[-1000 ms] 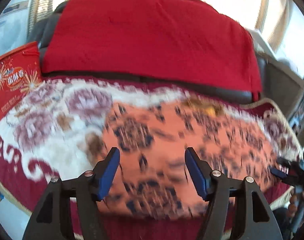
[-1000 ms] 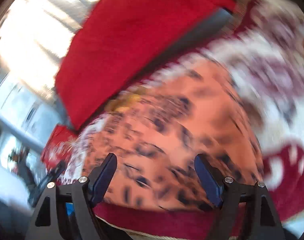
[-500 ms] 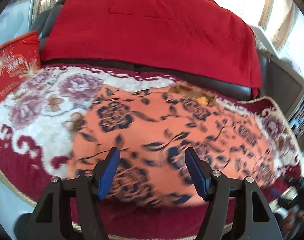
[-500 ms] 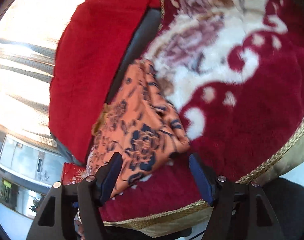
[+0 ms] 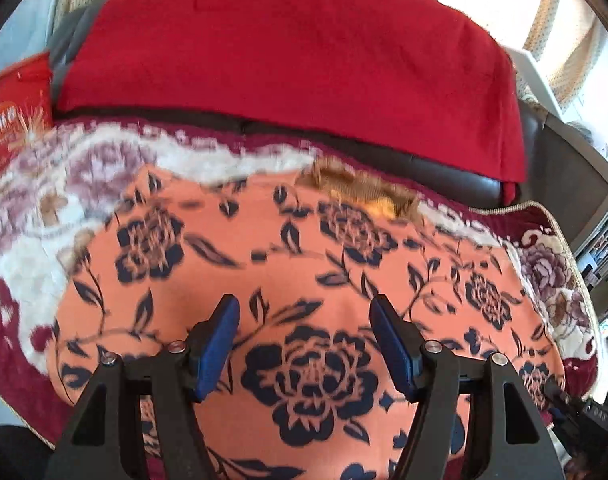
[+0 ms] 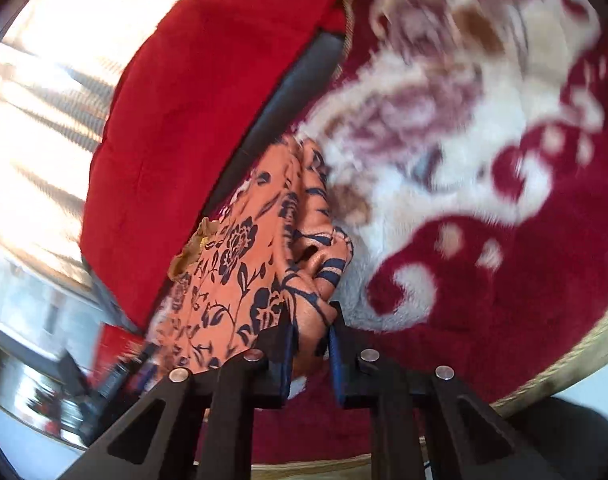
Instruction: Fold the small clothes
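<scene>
Orange floral garment [image 5: 304, 280] spread flat on plush blanket [image 6: 483, 272] for folding; right gripper [image 6: 309, 344] closing on its bunched corner, left gripper [image 5: 304, 344] hovering agape (empty) above the garment's middle.

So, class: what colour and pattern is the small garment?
Orange garment with dark navy flowers, clearest in the left wrist view.

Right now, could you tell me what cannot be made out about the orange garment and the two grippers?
- Left wrist view: the orange floral garment has its near hem cut off by the frame's bottom edge and the left gripper, whose jaws stand open above it.
- Right wrist view: the right gripper is closing on bunched cloth; its blue pads hide the pinched part.
- Left wrist view: the red printed bag is blurred, its lettering unreadable.
</scene>
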